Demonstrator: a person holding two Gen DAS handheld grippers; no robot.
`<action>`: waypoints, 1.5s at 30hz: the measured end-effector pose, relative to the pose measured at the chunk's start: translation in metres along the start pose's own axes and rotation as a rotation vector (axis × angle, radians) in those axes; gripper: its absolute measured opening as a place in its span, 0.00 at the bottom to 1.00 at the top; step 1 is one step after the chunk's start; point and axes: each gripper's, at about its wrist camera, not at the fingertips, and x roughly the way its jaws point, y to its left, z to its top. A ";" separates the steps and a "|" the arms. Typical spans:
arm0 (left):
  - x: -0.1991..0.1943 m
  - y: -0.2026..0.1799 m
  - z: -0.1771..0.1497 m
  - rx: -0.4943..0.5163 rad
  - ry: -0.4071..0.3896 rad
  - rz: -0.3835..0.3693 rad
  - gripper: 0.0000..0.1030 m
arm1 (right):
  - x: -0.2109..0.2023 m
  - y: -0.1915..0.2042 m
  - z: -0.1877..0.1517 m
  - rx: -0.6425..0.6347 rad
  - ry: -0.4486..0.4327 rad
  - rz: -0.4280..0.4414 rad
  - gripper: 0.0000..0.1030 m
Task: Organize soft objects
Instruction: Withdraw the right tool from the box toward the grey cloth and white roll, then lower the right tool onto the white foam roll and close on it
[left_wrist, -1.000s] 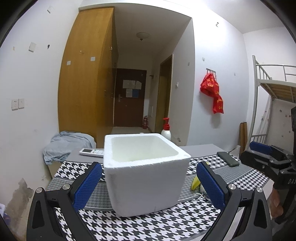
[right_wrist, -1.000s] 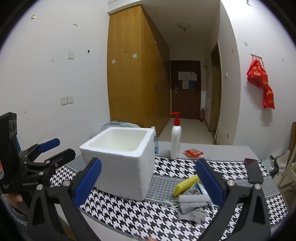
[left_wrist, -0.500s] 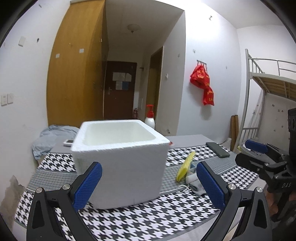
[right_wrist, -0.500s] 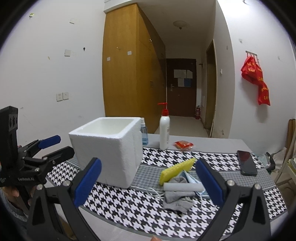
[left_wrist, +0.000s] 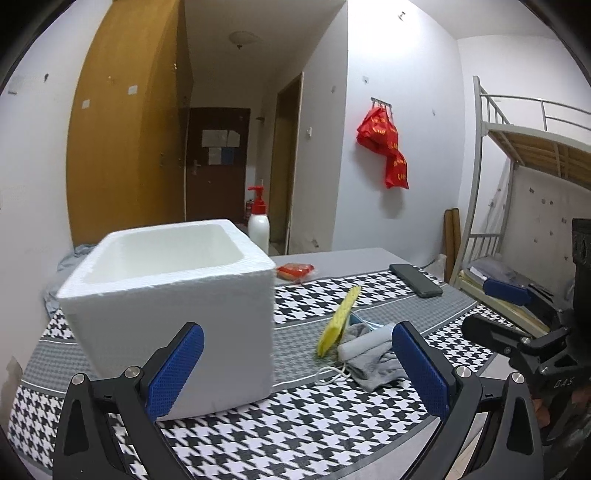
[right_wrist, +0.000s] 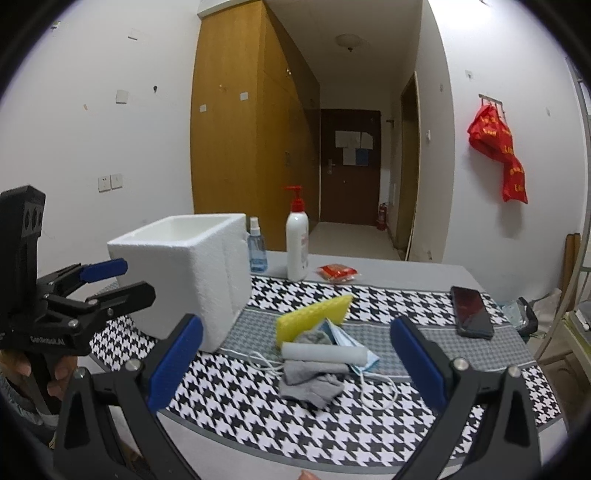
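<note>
Foam box (left_wrist: 173, 306) further left than before; both grippers (left_wrist: 295, 363) (right_wrist: 295, 354) spread (nothing held)

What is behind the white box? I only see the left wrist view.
Observer: A small blue spray bottle, next to the pump bottle.
Visitor: What's the blue sliver by the sponge?
Observer: A face mask, lying under a white roll.
Visitor: Who holds the left gripper?
Observer: A hand, wrapped around its handle.
</note>
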 end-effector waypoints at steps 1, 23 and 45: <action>0.002 -0.001 0.000 0.001 0.004 -0.002 0.99 | 0.002 -0.003 -0.002 0.002 0.008 -0.001 0.99; 0.053 -0.021 -0.007 0.032 0.099 0.039 0.99 | 0.076 -0.051 -0.015 0.006 0.217 0.092 0.99; 0.099 -0.044 -0.008 0.063 0.186 -0.033 0.99 | 0.133 -0.078 -0.025 -0.018 0.398 0.259 0.67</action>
